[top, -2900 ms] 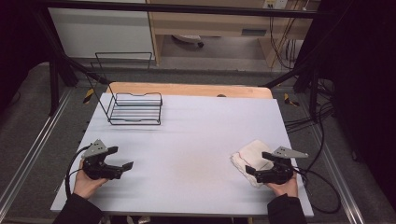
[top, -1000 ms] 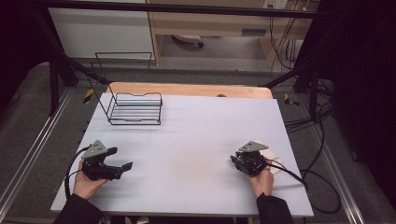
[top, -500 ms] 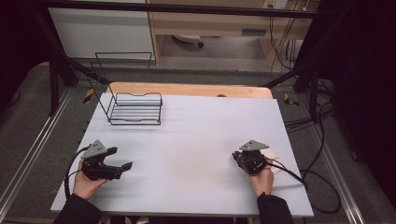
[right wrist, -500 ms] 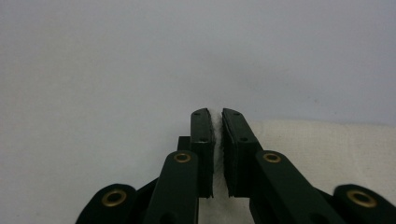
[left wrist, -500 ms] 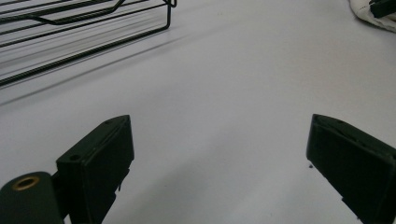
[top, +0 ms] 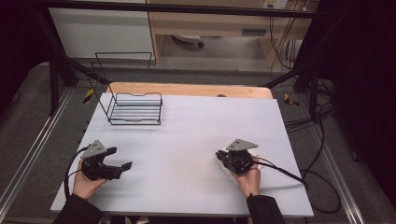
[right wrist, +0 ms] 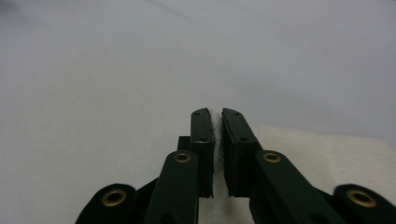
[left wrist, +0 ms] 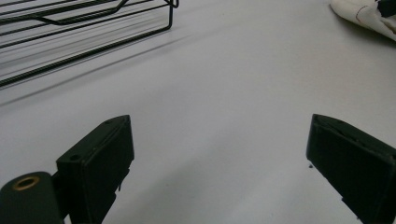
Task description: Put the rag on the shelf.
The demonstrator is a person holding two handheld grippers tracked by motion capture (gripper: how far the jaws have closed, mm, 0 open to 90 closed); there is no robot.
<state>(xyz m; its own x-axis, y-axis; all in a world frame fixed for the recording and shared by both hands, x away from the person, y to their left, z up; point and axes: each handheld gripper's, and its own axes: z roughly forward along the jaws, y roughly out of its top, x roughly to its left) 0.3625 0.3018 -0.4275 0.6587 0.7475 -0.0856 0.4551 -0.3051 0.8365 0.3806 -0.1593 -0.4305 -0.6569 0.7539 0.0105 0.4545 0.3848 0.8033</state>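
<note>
A wire basket (top: 134, 109) is set on the table (top: 196, 126) at the far left. A cloth (top: 227, 167) is laid at the near right, under the right gripper (top: 223, 157); the left gripper (top: 122, 158) is held at the near left, well apart.

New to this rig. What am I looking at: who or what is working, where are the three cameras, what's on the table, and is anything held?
No robot: a person holds a hand-held gripper in each hand. One camera looks down from above; the other two ride on the grippers, looking along their black jaws. On the white table stand a wire rack at the far left and a white cloth at the near right. The right gripper has just closed and pinches a fold of the cloth. The left gripper is open and holds nothing.
</note>
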